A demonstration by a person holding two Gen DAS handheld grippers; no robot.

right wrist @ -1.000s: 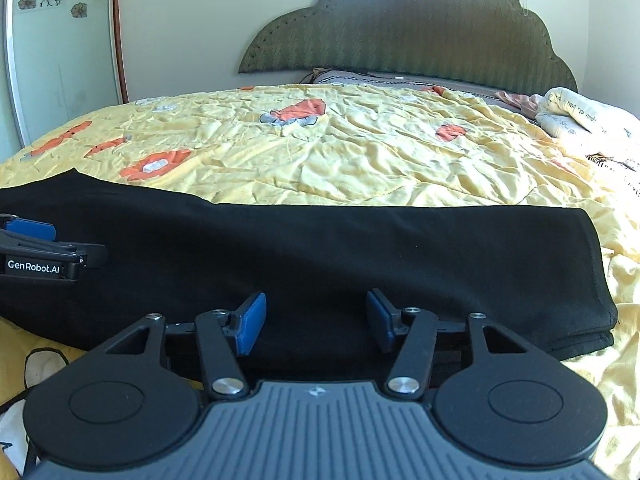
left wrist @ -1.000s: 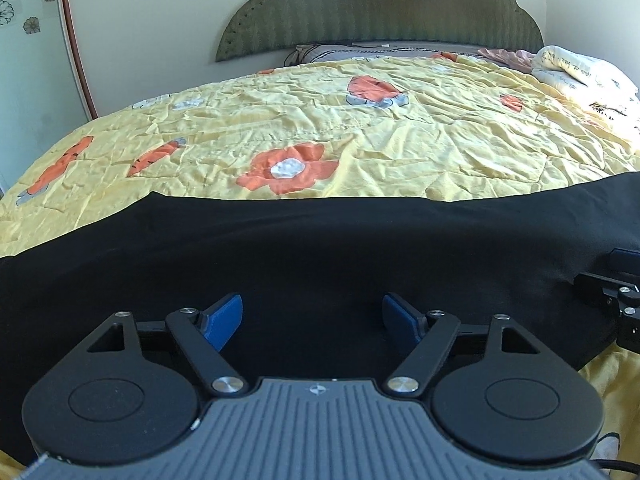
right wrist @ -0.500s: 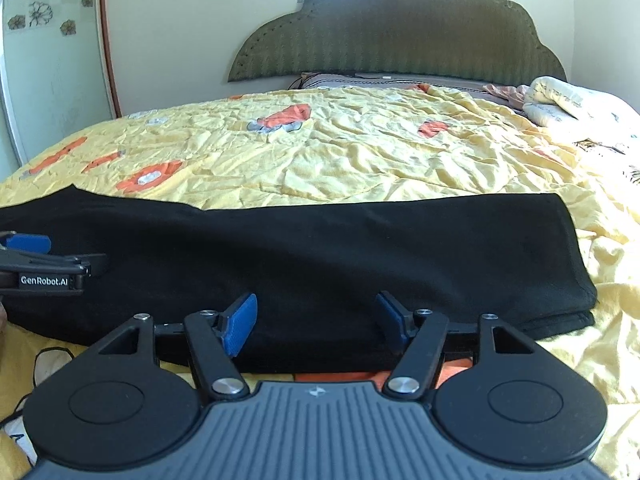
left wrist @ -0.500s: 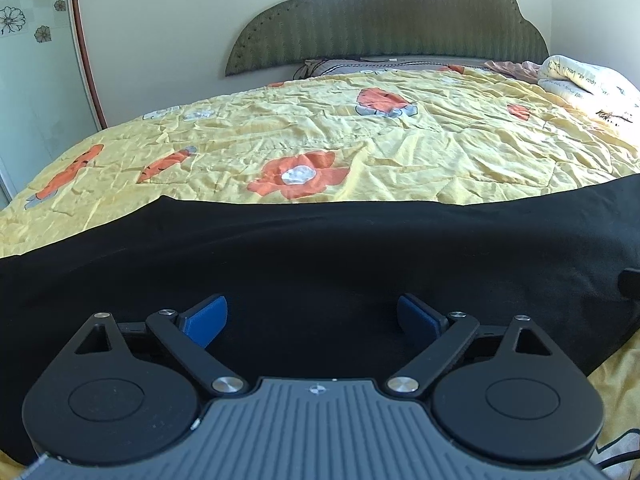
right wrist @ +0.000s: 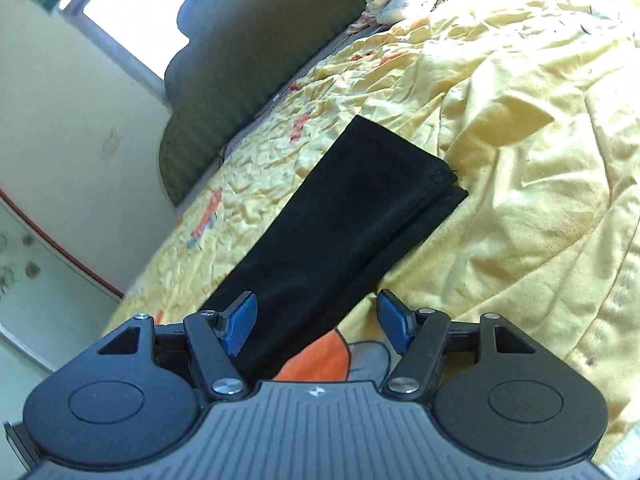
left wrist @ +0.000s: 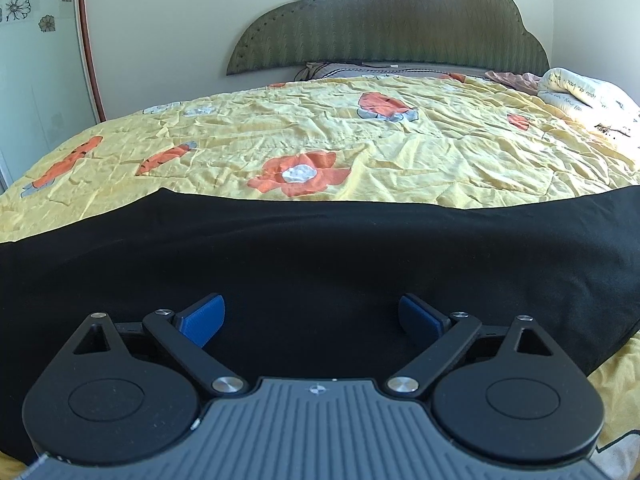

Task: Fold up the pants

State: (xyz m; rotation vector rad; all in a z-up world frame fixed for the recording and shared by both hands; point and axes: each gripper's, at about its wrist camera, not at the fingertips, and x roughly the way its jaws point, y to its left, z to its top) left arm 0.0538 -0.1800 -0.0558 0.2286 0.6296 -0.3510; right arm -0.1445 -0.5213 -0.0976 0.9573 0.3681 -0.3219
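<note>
The bed (left wrist: 440, 148), under a yellow flowered quilt, carries the black pants (right wrist: 340, 216), already folded lengthwise into a long band across its near edge. The left claw (left wrist: 310, 320) hovers over the band's middle, jaws wide and empty. The right claw (right wrist: 314, 322), seen rolled over toward the cuff end, stands partly open, gripping nothing. For a clean crosswise fold, both stacked cuff layers should be pinched together and carried squarely toward the waist.
</note>
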